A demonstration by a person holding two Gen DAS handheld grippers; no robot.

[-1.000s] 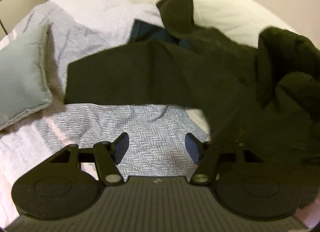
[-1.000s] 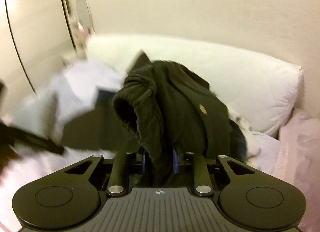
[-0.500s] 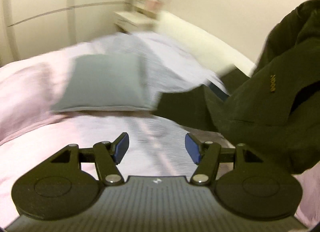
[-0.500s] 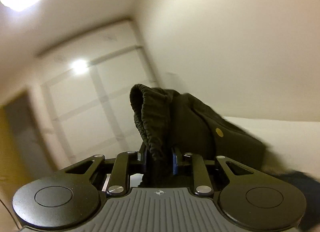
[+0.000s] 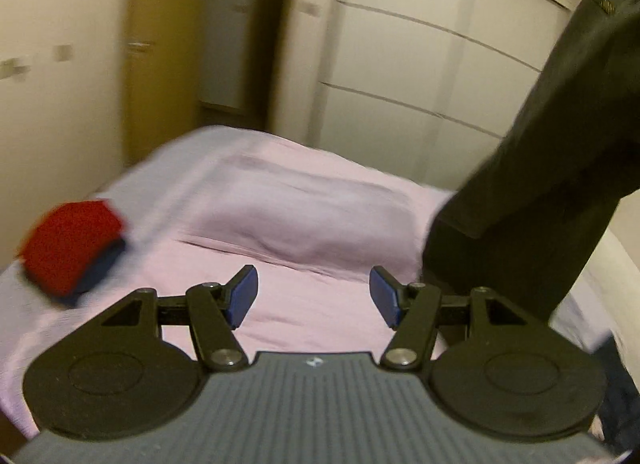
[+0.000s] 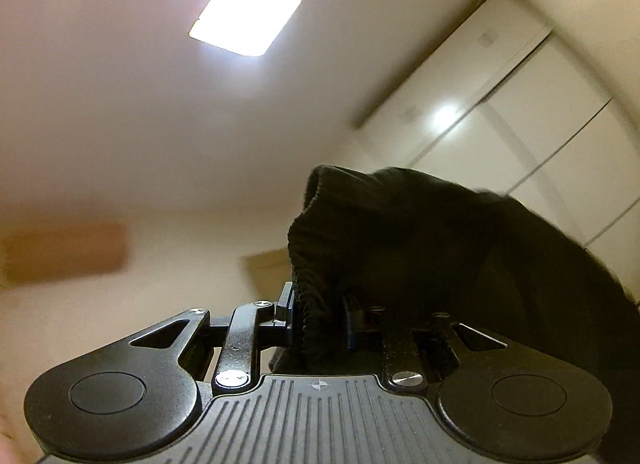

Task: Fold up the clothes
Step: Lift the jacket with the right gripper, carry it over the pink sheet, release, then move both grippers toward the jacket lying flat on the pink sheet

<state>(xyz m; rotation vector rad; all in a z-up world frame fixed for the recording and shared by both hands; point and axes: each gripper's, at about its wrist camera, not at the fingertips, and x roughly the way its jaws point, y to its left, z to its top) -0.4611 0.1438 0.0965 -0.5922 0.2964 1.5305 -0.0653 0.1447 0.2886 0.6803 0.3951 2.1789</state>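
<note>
My right gripper (image 6: 320,316) clamps the dark garment (image 6: 420,248) by its gathered hem, lifted toward the ceiling. My left gripper (image 5: 312,296) gapes empty over the bed (image 5: 304,199); the garment hangs right of it.

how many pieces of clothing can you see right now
3: a black garment clamped in the right claw, hanging at right in the left view, plus a folded red piece stacked on a navy one. Others may lie out of frame.

Each gripper (image 5: 312,296) (image 6: 320,320) was matte black, with a ribbed grey base, silver pivot screws, round side discs and blue finger pads (image 5: 244,296).
</note>
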